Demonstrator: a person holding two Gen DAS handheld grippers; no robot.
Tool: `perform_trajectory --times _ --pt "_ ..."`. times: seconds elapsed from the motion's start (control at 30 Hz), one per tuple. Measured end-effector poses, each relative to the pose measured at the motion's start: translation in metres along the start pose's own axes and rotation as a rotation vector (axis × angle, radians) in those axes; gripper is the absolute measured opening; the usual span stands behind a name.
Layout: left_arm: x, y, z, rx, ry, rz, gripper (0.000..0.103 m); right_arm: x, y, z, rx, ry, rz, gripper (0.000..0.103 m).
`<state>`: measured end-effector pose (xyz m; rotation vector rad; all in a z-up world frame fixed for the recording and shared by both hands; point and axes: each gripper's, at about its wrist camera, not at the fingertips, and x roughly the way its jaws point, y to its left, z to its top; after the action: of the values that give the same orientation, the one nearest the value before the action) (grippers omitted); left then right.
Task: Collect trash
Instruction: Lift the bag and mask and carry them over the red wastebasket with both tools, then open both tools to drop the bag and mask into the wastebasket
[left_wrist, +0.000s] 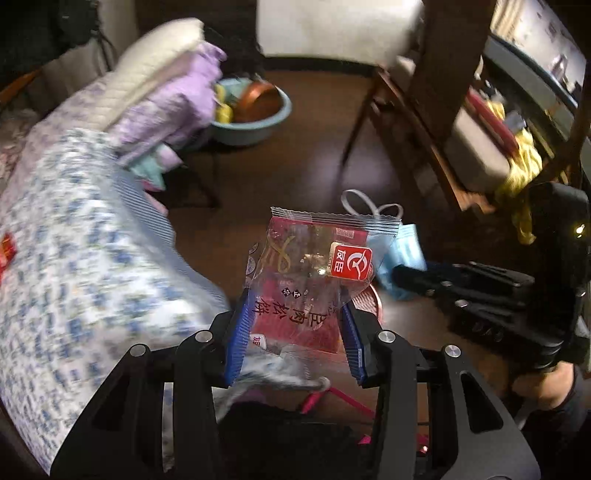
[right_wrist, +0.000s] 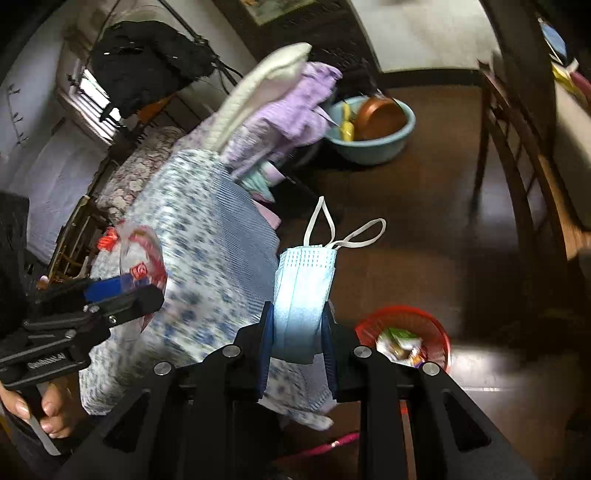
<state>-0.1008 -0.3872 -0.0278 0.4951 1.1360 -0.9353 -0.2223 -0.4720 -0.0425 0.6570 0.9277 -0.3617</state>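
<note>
2 grippers: left gripper (left_wrist: 293, 332), right gripper (right_wrist: 297, 332). 1 snack wrapper (left_wrist: 314, 273), clear and red. 1 face mask (right_wrist: 304, 291), light blue, 2 white ear loops. 1 red basket (right_wrist: 436, 325) on the floor, wrappers inside, count unclear. 1 blue basin (right_wrist: 373, 147); in it 1 copper-coloured pan (right_wrist: 380, 116). 1 wooden chair (right_wrist: 517, 155).

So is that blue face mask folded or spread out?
Folded. The face mask is doubled lengthwise into a narrow strip between the right tongs, both ear loops sticking out the top.
</note>
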Motion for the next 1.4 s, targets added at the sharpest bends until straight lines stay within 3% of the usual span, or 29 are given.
perform_trajectory --times 0.23,0.37,0.67,0.8,0.93,1.33,1.4 --pt "0.073 -0.027 0.017 0.035 0.224 -0.022 0.045 0.035 -0.051 -0.023 0.136 0.098 0.005 0.026" --pt "0.101 -0.038 0.019 0.032 0.278 -0.022 0.045 0.051 -0.067 -0.032 0.176 0.126 0.004 0.026" --pt "0.151 -0.034 0.014 -0.139 0.386 -0.112 0.045 0.077 -0.09 -0.045 0.228 0.188 -0.016 0.026" --pt "0.173 -0.039 0.002 -0.105 0.429 -0.041 0.045 0.087 -0.094 -0.052 0.239 0.213 -0.031 0.026" --pt "0.178 -0.046 -0.002 -0.063 0.432 -0.019 0.045 0.093 -0.097 -0.057 0.243 0.231 -0.046 0.026" --pt "0.18 -0.048 -0.003 -0.051 0.432 -0.076 0.048 0.101 -0.1 -0.062 0.246 0.249 -0.078 0.026" --pt "0.178 -0.051 -0.002 -0.039 0.426 -0.066 0.049 0.101 -0.102 -0.063 0.257 0.246 -0.082 0.034"
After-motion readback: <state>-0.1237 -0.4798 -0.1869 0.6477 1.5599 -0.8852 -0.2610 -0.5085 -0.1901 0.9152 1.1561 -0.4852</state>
